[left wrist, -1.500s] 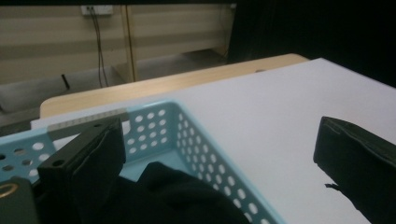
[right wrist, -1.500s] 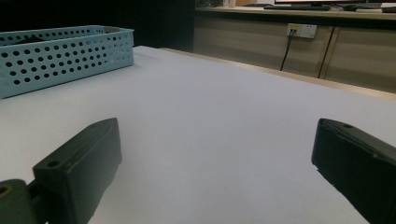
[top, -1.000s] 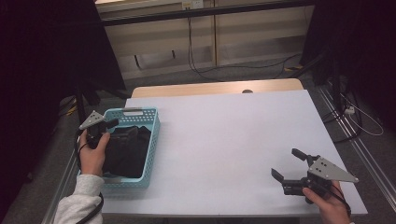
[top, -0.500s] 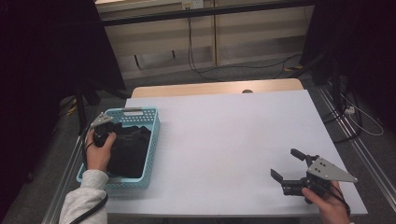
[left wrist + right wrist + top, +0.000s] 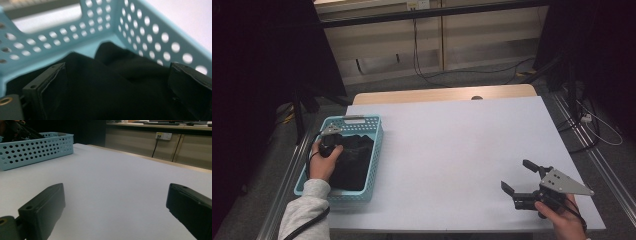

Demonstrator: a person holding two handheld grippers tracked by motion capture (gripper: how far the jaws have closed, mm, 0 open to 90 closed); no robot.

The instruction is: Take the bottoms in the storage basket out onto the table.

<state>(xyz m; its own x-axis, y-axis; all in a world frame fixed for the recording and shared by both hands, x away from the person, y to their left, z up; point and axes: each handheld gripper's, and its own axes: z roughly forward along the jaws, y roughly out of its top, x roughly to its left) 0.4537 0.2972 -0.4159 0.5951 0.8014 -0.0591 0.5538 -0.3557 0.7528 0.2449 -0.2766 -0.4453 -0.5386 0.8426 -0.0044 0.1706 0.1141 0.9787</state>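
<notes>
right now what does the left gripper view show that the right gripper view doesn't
Left gripper view: the inside of the light blue perforated basket and the black cloth lying in it, with the left gripper open just over the cloth. Right gripper view: the bare white table, the open right gripper low above it, and a wall socket behind. Both show the basket; the right gripper view sees its outer wall.

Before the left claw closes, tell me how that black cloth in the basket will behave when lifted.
The black cloth lies in soft folds and humps, so it will probably hang limp and drape. It fills much of the blue basket, so an edge may drag over the rim. The left claw is open over it; a shallow pinch could slip off.
</notes>
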